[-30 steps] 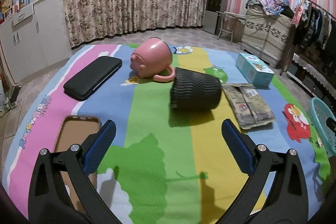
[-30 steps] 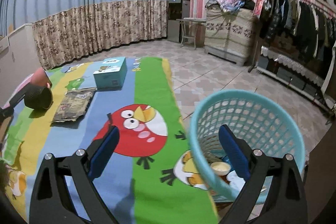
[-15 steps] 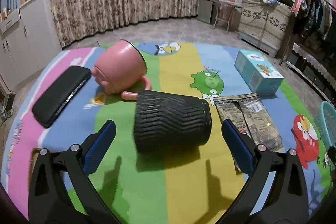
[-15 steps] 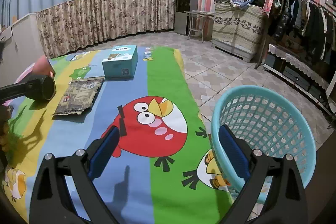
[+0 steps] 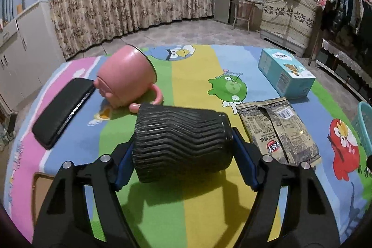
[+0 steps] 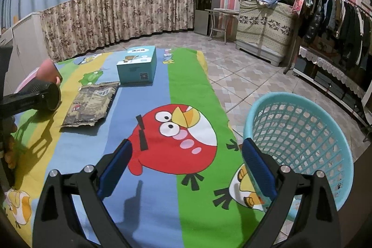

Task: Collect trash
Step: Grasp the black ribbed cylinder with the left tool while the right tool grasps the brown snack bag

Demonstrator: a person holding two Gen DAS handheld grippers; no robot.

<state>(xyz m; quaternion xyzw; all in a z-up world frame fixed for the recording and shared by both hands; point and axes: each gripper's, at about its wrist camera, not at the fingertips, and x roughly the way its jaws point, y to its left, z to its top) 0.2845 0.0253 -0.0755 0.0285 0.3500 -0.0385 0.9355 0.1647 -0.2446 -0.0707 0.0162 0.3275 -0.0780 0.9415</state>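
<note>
Left wrist view: left gripper (image 5: 183,156) closing around black ribbed cup (image 5: 182,140) at frame centre, blue pads touching both ends, jaws just narrowed from wide open. Cup on its side on cartoon mat (image 5: 197,76), long axis left to right, rim toward the right. Pink mug (image 5: 126,80) tipped over just behind, black case (image 5: 64,109) at left, flattened snack bag (image 5: 277,130) just right, teal box (image 5: 286,73) upper right. Closer than a second ago. Right wrist view: right gripper (image 6: 187,167) open, nothing between the pads, over the red-bird print; teal mesh basket (image 6: 300,138) lower right; cup (image 6: 50,95) at left edge, beside snack bag (image 6: 90,107).
</note>
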